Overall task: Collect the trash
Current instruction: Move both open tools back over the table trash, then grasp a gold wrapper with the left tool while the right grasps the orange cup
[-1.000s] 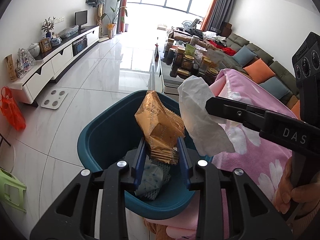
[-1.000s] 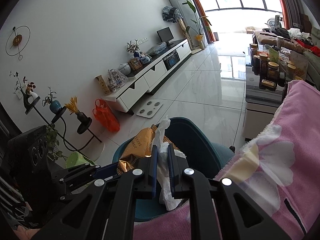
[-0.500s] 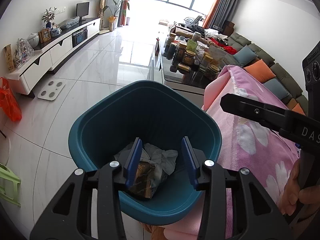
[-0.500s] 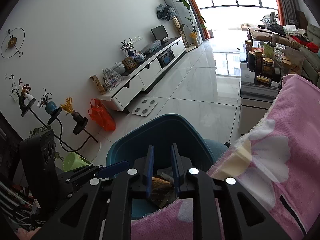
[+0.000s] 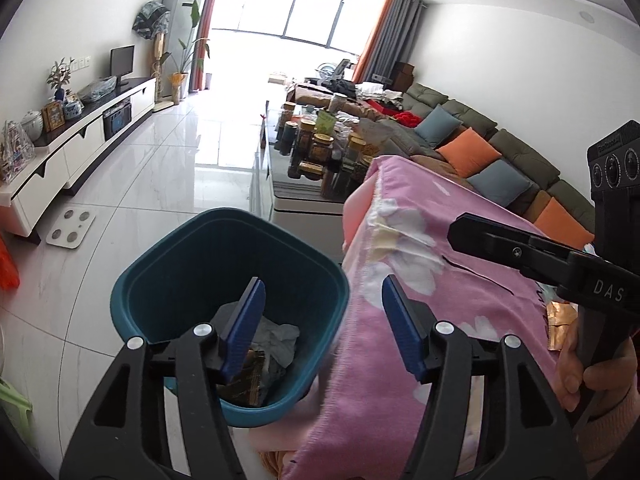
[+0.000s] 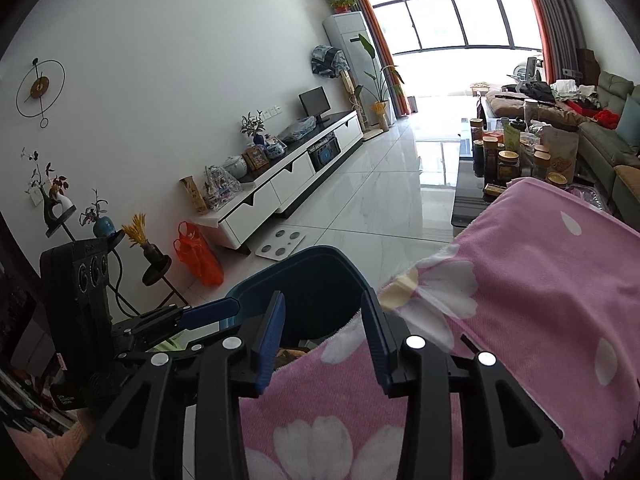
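Note:
A teal trash bin (image 5: 168, 264) stands on the floor beside the pink flowered blanket (image 5: 460, 300). Inside it lie a crumpled white tissue (image 5: 280, 334) and a gold snack wrapper (image 5: 250, 376). My left gripper (image 5: 322, 322) is open and empty, above the bin's right rim and the blanket edge. My right gripper (image 6: 324, 334) is open and empty over the blanket (image 6: 540, 300) edge, just behind the bin (image 6: 308, 276). The right gripper also shows in the left wrist view (image 5: 520, 248), over the blanket. A copper wrapper (image 5: 560, 324) lies on the blanket under it.
A coffee table (image 5: 280, 196) crowded with jars stands behind the bin. A white TV cabinet (image 5: 80, 148) runs along the left wall, with a bathroom scale (image 5: 70, 230) and an orange bag (image 6: 198, 254) on the floor. A sofa with cushions (image 5: 500, 160) is at right.
Both grippers opened and dropped the gold wrapper and the tissue into the bin. Both then pulled back and to the right, opening wider, over the blanket.

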The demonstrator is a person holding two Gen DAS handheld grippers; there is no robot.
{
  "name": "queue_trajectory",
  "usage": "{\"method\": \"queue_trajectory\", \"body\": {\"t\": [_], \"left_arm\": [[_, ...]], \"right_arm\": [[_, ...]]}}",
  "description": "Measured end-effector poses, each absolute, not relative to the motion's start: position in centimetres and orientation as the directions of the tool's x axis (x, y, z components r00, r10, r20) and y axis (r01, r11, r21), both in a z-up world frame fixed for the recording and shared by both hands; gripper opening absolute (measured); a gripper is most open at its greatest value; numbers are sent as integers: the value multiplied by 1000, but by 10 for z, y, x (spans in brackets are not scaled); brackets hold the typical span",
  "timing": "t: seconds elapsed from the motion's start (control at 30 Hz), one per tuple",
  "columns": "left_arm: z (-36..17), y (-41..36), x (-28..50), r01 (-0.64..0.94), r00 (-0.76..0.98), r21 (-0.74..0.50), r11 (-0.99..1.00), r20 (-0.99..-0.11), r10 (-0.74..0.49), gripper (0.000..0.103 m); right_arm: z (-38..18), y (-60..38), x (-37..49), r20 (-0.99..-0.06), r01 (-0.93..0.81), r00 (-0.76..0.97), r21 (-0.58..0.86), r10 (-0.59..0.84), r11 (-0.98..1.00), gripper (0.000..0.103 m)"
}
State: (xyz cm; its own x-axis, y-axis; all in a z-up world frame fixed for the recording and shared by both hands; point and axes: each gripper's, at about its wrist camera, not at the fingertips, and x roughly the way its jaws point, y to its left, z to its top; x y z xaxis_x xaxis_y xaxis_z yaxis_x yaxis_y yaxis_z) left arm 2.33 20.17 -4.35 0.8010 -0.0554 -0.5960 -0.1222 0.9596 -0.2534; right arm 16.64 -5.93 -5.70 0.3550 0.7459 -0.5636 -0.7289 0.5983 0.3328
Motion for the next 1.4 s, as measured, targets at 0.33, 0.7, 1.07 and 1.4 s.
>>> {"method": "queue_trajectory", "body": {"t": [0.33,0.7,1.07,1.4], "left_arm": [[-34,87,34,195,759,-231,953,-580,-295,63],[-47,-21,42,436,633,-229,870,-610,-477,66],[-62,-85,56,527,551,-198,826,-660,-510,67],[-79,-108,79,524,504,-161,836,-732,-457,60]], "right_arm": [[-46,-175,141,-533,-602,558,269,637,752,46],[-67,-297,121,-551,-325,714,286,432,901,47],[-91,-375,109,-585,-117,763,294,275,949,49],[-118,-406,109,-643,-32,727,318,241,947,50]]}}
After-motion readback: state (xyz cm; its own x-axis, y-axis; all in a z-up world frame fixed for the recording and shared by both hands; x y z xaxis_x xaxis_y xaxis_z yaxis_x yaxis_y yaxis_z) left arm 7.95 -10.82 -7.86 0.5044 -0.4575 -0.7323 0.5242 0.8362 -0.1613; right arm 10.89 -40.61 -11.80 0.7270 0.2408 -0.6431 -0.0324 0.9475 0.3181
